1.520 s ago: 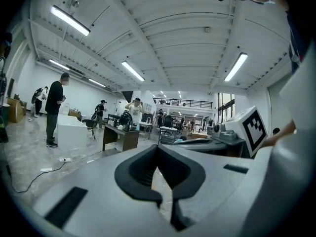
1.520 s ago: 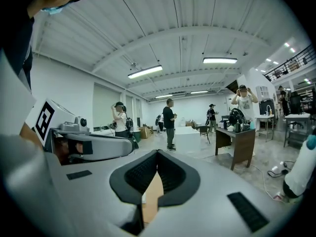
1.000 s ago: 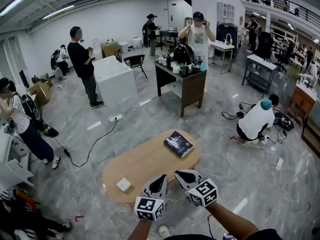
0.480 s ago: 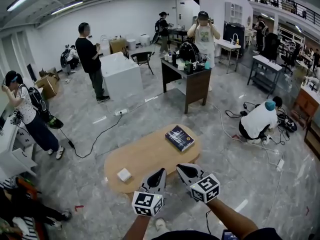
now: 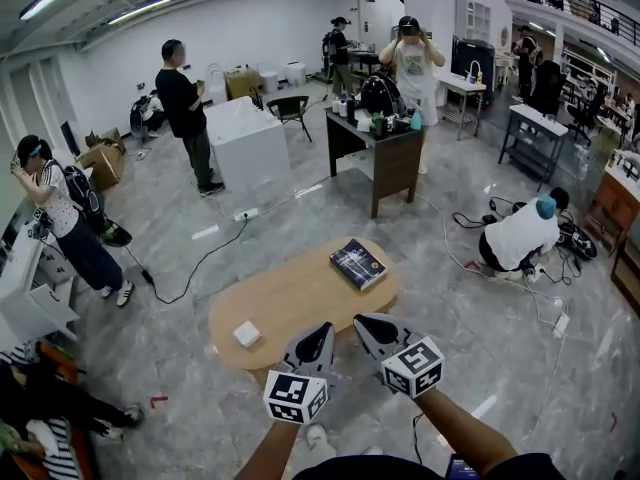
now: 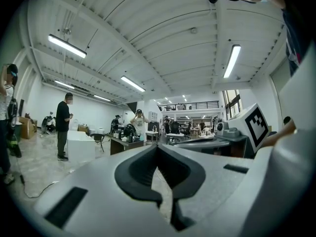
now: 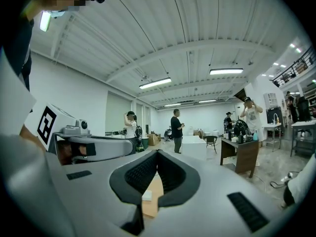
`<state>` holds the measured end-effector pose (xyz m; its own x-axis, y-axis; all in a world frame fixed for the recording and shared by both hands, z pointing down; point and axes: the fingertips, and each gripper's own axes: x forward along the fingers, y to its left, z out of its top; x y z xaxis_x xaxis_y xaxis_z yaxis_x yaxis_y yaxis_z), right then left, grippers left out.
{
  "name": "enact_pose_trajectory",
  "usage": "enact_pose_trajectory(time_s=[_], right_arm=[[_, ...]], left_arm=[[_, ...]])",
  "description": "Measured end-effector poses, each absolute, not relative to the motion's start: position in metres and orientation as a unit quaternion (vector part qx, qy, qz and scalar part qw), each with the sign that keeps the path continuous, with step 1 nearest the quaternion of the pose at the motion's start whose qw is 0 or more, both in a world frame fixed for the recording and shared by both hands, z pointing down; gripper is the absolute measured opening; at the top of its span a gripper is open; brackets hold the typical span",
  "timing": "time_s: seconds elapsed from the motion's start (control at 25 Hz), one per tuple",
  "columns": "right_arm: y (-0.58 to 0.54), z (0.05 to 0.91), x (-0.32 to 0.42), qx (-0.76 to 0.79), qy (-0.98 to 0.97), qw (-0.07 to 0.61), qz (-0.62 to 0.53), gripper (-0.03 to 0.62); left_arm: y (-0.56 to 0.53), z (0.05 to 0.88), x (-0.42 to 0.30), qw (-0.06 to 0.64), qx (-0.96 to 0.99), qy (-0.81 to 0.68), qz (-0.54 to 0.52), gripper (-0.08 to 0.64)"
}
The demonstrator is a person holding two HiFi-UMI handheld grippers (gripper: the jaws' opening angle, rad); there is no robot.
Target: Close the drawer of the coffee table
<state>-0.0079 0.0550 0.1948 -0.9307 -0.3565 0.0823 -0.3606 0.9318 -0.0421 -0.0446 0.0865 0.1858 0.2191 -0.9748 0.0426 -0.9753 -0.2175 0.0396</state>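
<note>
Left gripper (image 5: 320, 332) and right gripper (image 5: 362, 321): fingers of each pressed together, nothing between them. Oval wooden coffee table (image 5: 290, 313) lies just ahead of and below the fingertips, its drawer not made out. Book (image 5: 358, 264) beyond right fingers; small white block (image 5: 247, 334) left of left fingers.

Here's the bench (image 5: 300, 313): a low coffee table with a long oval top in pale, honey-coloured wood, rounded at both ends. It stands level on the grey marbled floor (image 5: 480, 338), its long axis on a slant, running from lower left to upper right in the head view. From up here only the top surface really shows. A small tan patch peeks out under the near rim, but whether that's the drawer, open or closed, can't be told. The right gripper view catches a sliver of the same wood.
</note>
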Motion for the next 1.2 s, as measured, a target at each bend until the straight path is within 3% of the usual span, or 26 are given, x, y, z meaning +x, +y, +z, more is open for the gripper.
enact_pose_trajectory(time_s=[1.2], right_arm=[[0.079, 0.186, 0.045, 0.176, -0.984, 0.026, 0.009, 0.012]], left_arm=[[0.115, 0.177, -0.004, 0.009, 0.764, -0.645, 0.000, -0.002]])
